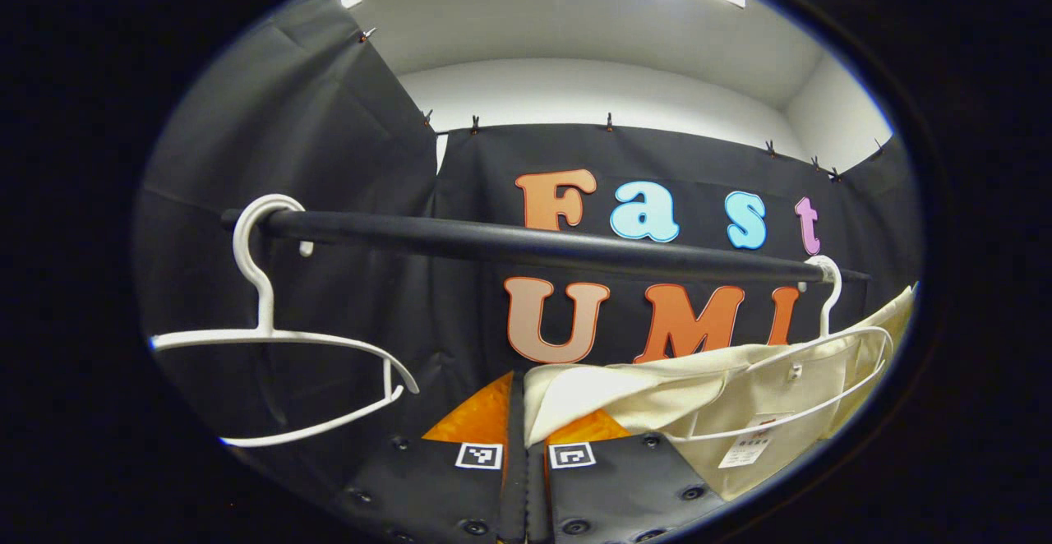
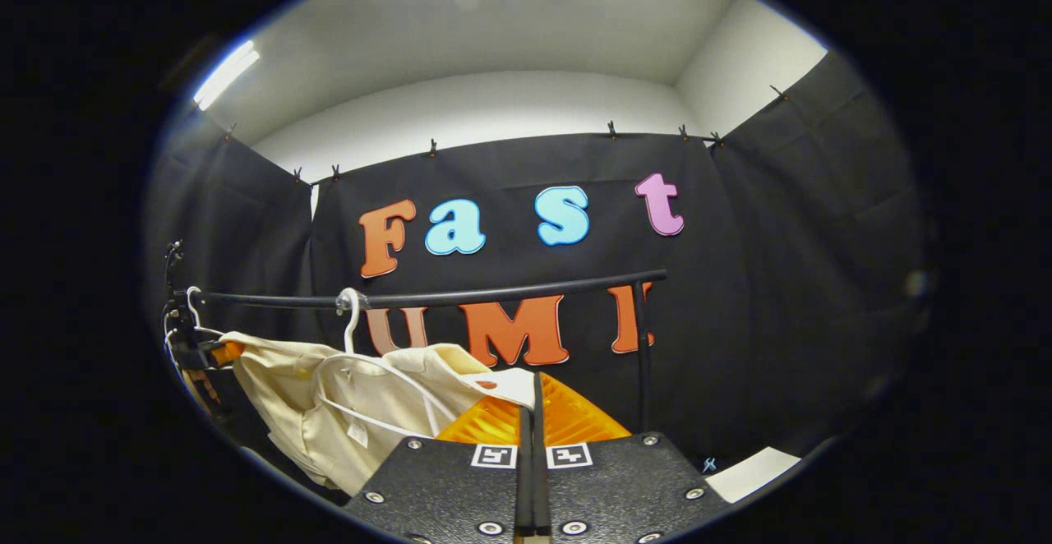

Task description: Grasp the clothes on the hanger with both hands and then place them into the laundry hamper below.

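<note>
Right now I am watching the cream garment (image 1: 657, 400), which is hanging on a white hanger (image 1: 830, 363) off the black rail (image 1: 526, 244); in the left gripper view it is sitting at about four o'clock, its edge reaching down to my left gripper (image 1: 526, 445) at six o'clock. A corner of the cloth is lying between the two fingers, which are standing pressed nearly together, so I am reading that gripper as pinching the garment. A small tag (image 1: 748, 445) is dangling from the cloth at five o'clock.

In the right gripper view the same garment (image 2: 362, 404) is hanging at about seven o'clock under its hanger (image 2: 353, 338), and a light corner of it is running in to my right gripper (image 2: 532, 445) at six o'clock. Those fingers are also sitting close together with the cloth caught at their tips, though I cannot tell how firmly they are biting.

Farther out, a second white hanger (image 1: 271, 330) is hanging bare on the rail at nine o'clock in the left gripper view. In the right gripper view the rail (image 2: 427, 297) is running across from nine o'clock toward its upright post (image 2: 643, 355) at about four o'clock, and the other gripper (image 2: 197, 351) is showing at the far nine o'clock edge, touching the garment. A pale patch of floor (image 2: 756, 470) is lying at five o'clock.
</note>
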Tool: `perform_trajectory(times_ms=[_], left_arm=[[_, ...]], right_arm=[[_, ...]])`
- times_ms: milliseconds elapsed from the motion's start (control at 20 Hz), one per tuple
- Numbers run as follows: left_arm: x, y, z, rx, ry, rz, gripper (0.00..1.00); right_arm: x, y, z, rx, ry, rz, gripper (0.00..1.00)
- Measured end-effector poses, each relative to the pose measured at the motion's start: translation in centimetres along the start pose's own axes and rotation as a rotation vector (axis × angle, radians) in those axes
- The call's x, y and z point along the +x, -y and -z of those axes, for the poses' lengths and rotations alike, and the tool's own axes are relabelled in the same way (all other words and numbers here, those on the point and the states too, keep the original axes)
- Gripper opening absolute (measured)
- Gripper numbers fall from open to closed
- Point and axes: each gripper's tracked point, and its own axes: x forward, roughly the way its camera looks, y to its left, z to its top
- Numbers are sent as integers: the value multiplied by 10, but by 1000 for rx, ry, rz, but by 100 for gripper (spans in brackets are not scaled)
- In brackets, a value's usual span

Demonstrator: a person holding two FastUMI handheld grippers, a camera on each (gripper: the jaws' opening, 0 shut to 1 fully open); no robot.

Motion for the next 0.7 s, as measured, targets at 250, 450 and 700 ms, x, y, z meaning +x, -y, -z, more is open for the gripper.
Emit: perform_trajectory(times_ms=[250, 450, 700], left_arm=[[10, -9, 7, 9, -7, -3, 7], [18, -14, 27, 27, -43, -14, 7], [17, -16, 57, 30, -101, -19, 7]], right_arm=[[17, 13, 19, 2, -41, 22, 0], [19, 16, 50, 1, -96, 29, 0], [21, 18, 87, 30, -161, 26, 0]])
